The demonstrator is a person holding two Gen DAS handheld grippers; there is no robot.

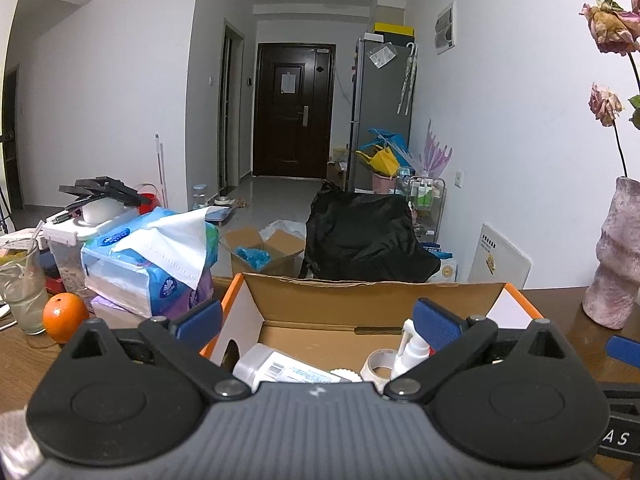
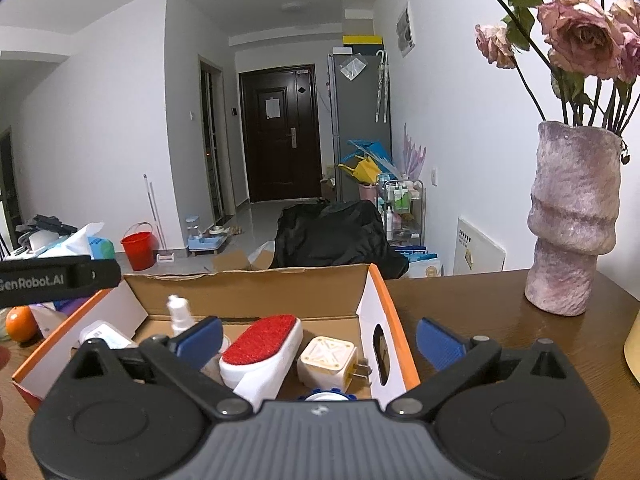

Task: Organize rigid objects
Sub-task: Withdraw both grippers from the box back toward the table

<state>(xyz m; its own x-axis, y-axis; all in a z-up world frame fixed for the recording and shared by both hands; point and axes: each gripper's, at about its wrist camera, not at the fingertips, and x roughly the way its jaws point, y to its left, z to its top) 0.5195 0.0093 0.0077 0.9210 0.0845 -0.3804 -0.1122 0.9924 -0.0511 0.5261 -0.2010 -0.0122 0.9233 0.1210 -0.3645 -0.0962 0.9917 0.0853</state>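
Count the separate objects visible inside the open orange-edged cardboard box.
6: white labelled bottle, tape roll, white spray bottle, red-faced lint brush, cream plug adapter, blue-rimmed round item. The grippers may hide more.

Dim, cool indoor light; soft shadows, no glare. Fisheye bends the edges, corners vignette black, near foreground slightly blurred.

We can't read the label on the white bottle (image 1: 276, 368); our left gripper's body covers its lower end. The tape roll (image 1: 378, 365) beside it is half hidden too. Just ahead of our right gripper, a blue-rimmed round thing (image 2: 326, 396) barely peeks out. The lint brush (image 2: 262, 354) loses its near end there.
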